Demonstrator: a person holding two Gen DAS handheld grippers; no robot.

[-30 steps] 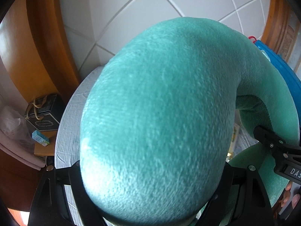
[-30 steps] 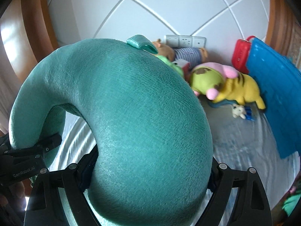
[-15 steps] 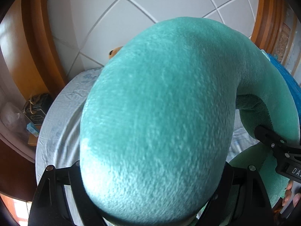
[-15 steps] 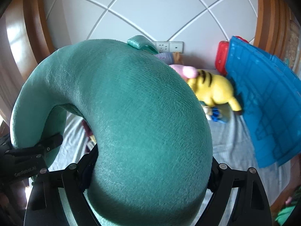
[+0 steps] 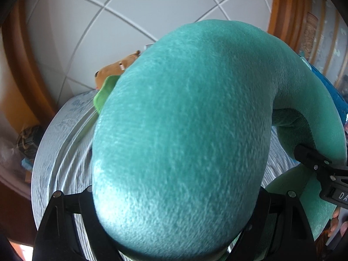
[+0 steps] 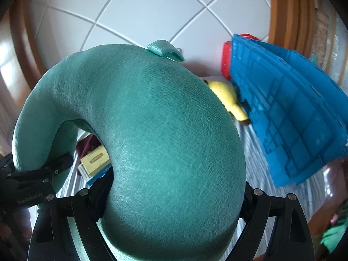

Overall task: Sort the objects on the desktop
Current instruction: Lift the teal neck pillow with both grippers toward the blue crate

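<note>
Carrying step of the sorting task. A green U-shaped neck pillow is held off the table between two hand-held tools: the left gripper is clamped on one arm of the U, the right gripper on the other, each with its jaws spread wide by the thick padding and pressing into the plush. A satin hanging loop marks the top of the bend.

Below and beyond the pillow lies a table under a grey striped cloth, with a yellow plush toy lying against a tilted blue plastic crate, a red object behind the crate, and small cardboard boxes seen through the pillow's opening. A brown plush toy shows at the far left.

Judgement: the pillow is in transit and not yet set down. The next move calls for both hands to travel together, lower it onto its place, then release together.

Legible writing: "GenRobot.AI" on the left tool's body; "DA", cut off at the edge, on the right tool's body. Box labels are too blurred to read.
</note>
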